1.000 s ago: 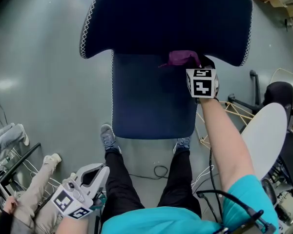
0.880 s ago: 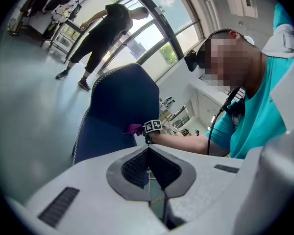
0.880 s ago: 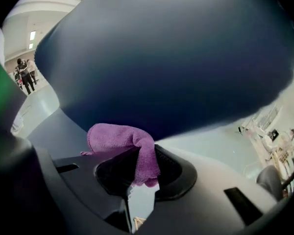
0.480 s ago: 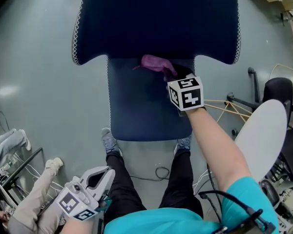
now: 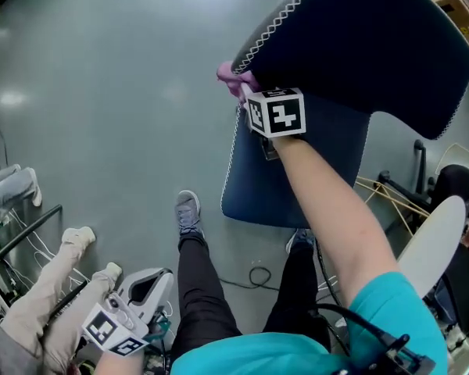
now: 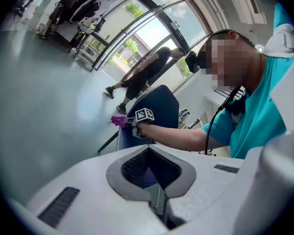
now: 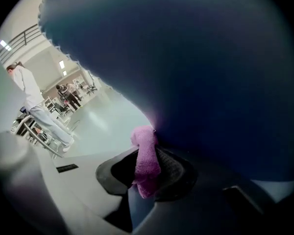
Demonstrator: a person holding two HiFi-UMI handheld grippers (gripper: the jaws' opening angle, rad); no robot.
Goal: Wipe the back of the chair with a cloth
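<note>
Floor: grey, glossy, pale light patches on it. Closest in are the wearer's black-trousered legs and a grey shoe. A loop of cable lies between the feet. To the left, a second person's beige trousers are beside a metal rack. Further out stands the navy chair, seat toward the wearer. Its backrest is beyond the seat, with white zigzag stitching along the rim. Far end of the room, from the left gripper view: tall windows, and a person in black mid-stride in front of them.

Left gripper: held low by the wearer's left leg, well apart from the chair. Jaws drawn together, nothing between them.

Right gripper: arm stretched out, tip at the backrest's left-hand corner. Jaws clamped on a purple cloth, which hangs folded down through the pads. The cloth's upper end touches the backrest's edge at that corner. In the right gripper view, dark upholstery fills most of the frame above it.
</note>
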